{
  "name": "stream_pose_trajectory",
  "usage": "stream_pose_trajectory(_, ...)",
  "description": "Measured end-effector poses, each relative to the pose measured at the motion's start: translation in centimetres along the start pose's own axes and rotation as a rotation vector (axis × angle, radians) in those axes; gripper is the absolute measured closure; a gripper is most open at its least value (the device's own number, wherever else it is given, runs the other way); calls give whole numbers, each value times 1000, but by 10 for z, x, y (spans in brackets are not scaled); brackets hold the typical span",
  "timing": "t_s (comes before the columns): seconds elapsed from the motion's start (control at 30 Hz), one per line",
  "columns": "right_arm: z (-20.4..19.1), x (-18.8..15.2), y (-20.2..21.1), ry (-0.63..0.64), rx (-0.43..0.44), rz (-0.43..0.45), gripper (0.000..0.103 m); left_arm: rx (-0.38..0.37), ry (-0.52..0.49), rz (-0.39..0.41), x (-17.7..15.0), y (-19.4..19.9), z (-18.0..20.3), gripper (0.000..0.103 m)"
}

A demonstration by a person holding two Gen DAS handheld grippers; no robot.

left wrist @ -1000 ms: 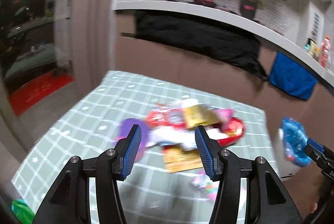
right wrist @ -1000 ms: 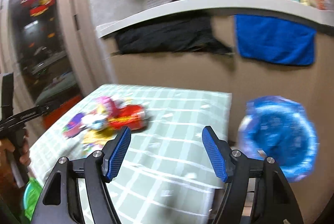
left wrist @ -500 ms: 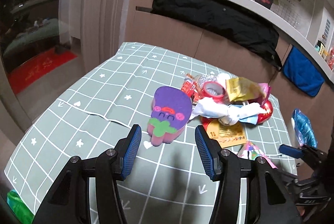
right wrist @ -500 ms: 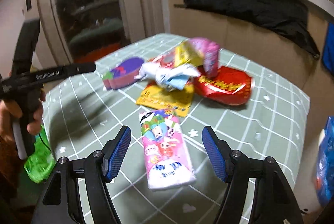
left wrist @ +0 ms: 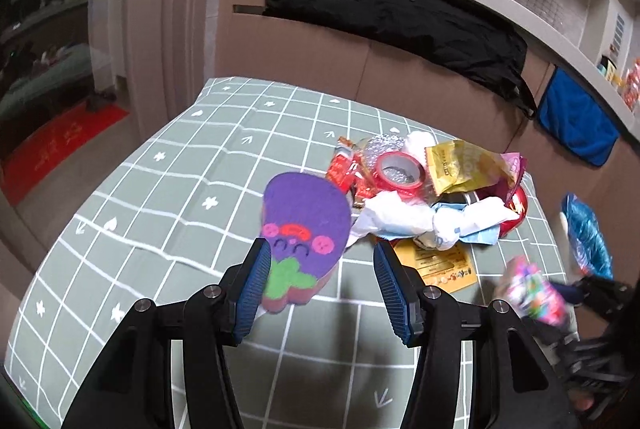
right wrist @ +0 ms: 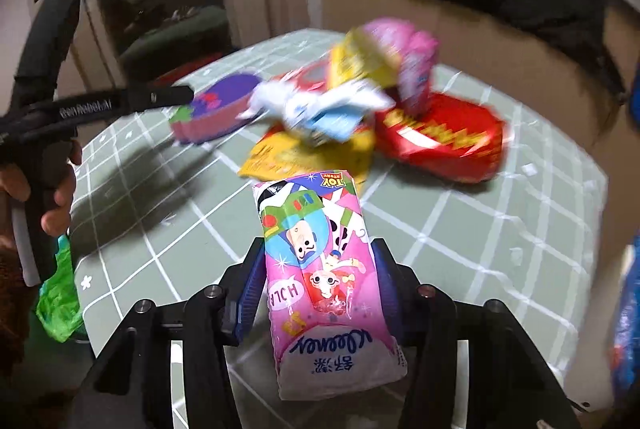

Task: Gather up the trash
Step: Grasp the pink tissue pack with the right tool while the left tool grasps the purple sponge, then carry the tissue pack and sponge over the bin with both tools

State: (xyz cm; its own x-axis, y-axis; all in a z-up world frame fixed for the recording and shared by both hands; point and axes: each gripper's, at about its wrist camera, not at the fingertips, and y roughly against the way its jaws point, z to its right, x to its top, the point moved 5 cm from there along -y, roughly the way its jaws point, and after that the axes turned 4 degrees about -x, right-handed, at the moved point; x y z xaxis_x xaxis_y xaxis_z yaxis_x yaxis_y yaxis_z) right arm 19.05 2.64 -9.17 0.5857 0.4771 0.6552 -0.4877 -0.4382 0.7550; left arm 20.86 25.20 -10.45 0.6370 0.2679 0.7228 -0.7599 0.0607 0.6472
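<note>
Item: pink cartoon-printed tissue pack (right wrist: pixel 324 269), pinched between my right gripper (right wrist: pixel 320 289) jaws, held above the green grid-patterned tablecloth (right wrist: pixel 500 229) near its front edge. My left gripper (left wrist: pixel 320 285), jaws spread, hovers beside the purple eggplant-shaped sponge (left wrist: pixel 304 229). Wrapper pile (left wrist: pixel 432 197) lies toward the far right corner

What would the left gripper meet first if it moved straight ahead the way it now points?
Probably the purple sponge, lying between the open left gripper fingers; the wrapper pile lies beyond. Depth is uncertain.
</note>
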Motion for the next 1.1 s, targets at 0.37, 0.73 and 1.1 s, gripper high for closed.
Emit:
stream_pose_trajectory(0.37,56,0,34,-150,-31,43,54,-22,-55,14,20,-13,1,49)
stream_pose_trajectory(0.73,57,-16,23,-185,10,14,54,-14,43,-131,24,-63,-26,48)
stream_pose_trajectory(1.1,63,-25,34,-219,13,35,54,-71,164,-183,9,-64,-19,61)
